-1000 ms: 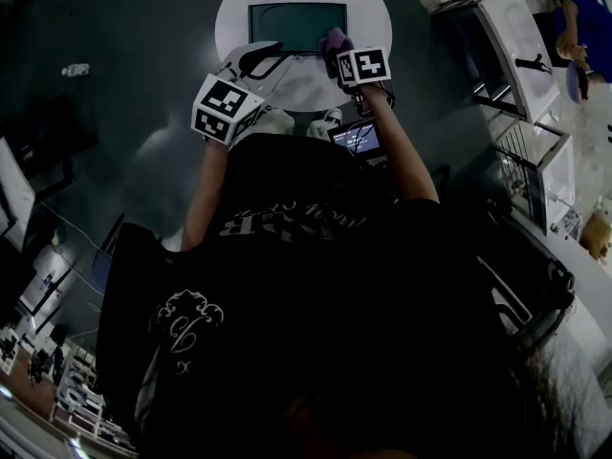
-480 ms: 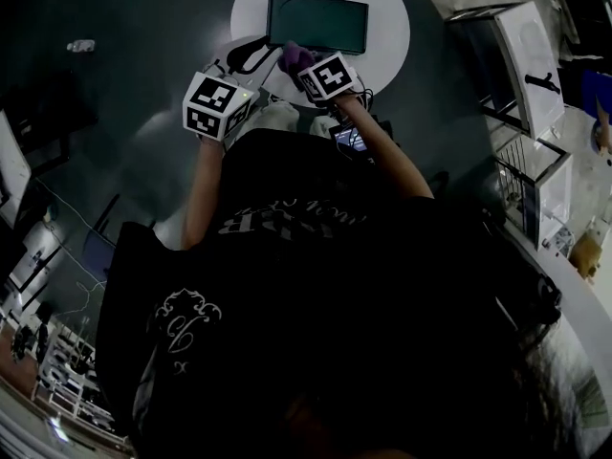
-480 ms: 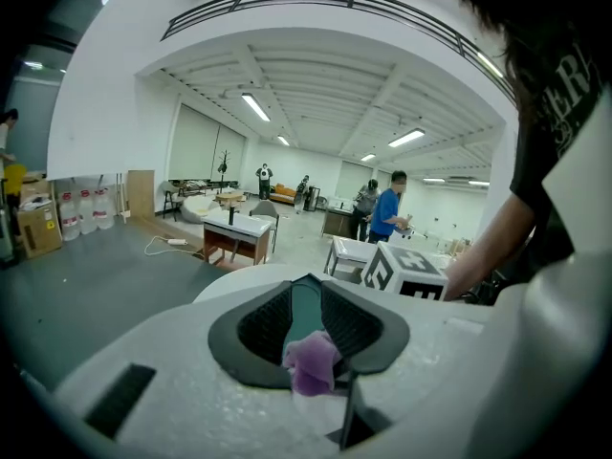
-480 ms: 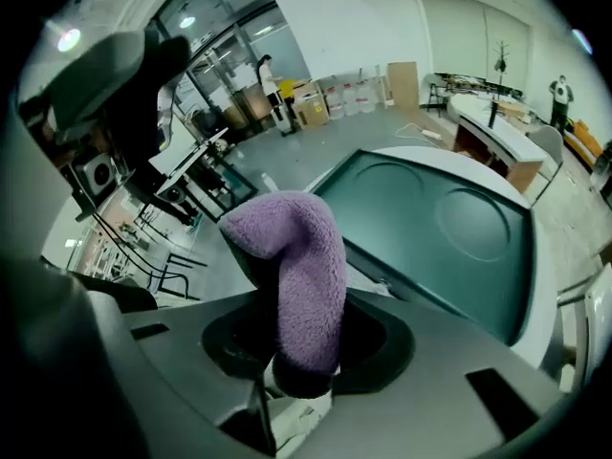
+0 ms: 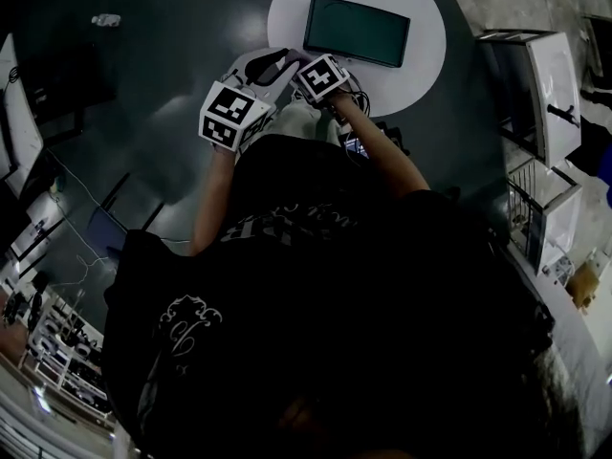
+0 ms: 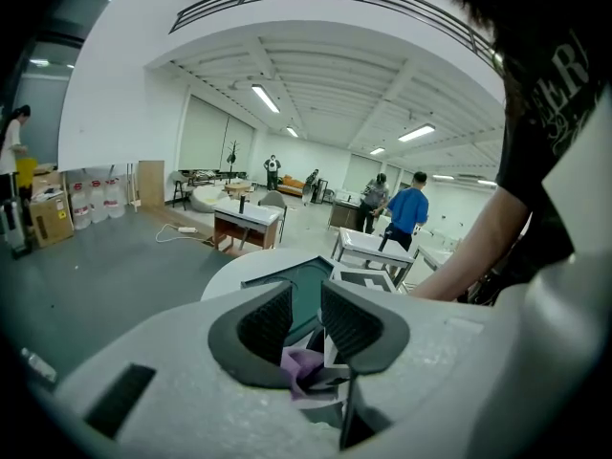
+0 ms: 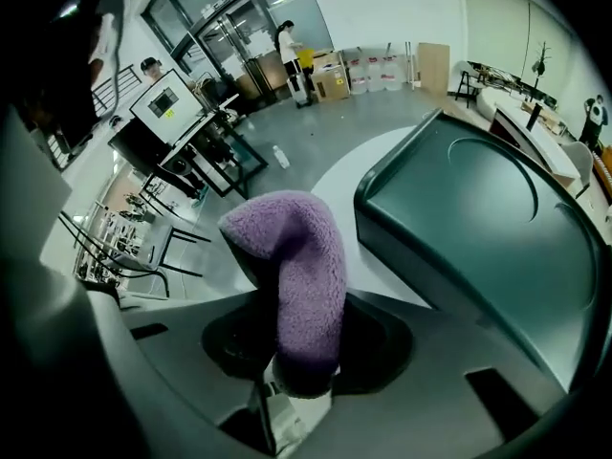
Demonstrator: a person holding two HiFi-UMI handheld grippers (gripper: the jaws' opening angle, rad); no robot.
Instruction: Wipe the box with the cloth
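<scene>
The right gripper, its jaws clamped on a fluffy purple cloth, hovers near the dark green rectangular box on the round white desk, beside the left gripper, jaws apart and empty.

We look steeply down past our black printed shirt, left hand-held gripper and right hand-held gripper close together at the near-left edge of a round white bench, dark green box lying beyond them, grey floor all around.
</scene>
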